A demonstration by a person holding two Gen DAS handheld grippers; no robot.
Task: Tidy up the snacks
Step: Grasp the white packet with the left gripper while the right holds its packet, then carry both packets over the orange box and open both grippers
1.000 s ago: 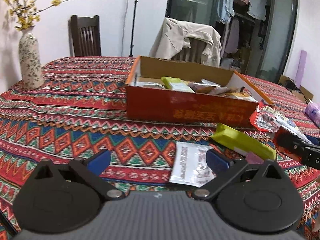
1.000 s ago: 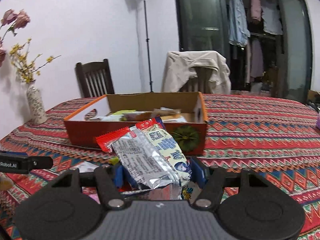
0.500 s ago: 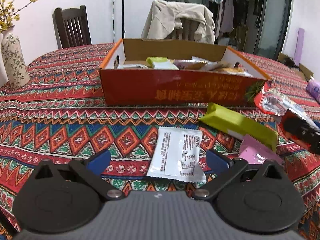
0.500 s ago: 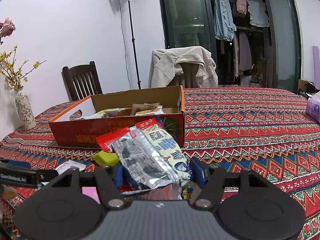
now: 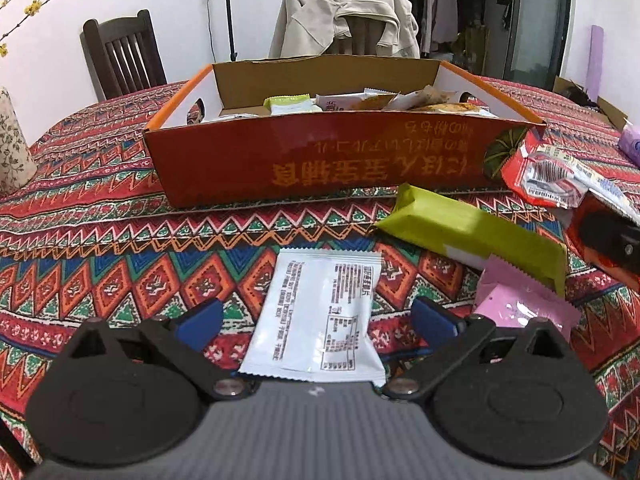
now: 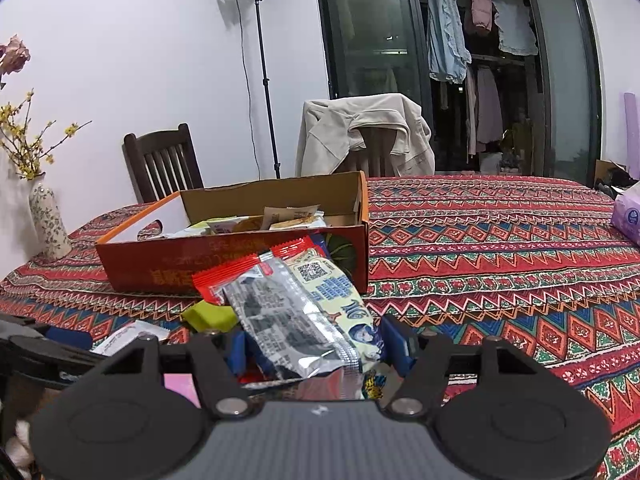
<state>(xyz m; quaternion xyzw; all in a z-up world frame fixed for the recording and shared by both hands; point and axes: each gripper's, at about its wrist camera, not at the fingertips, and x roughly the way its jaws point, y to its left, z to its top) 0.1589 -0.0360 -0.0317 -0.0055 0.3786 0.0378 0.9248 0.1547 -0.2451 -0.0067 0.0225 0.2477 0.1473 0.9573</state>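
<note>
White packet [image 5: 320, 316] flat on the table [image 5: 100, 248], printed side up, lying between the spread jaws of the left gripper [image 5: 318, 318]; contact with the blue pads not discernible. Just right of it: green bar [image 5: 472, 236] and pink packet [image 5: 520, 304], the bar's end overlapping the pink one. Right gripper [image 6: 316, 350], jaws clamped on a bundle of snack bags [image 6: 296, 312], silver and red wrappers sticking out forward, held above the table in front of the box. Red cardboard box [image 5: 320, 160] beyond, open-topped, several wrapped snacks inside. Vase [image 6: 48, 220] at the far left table edge.
</note>
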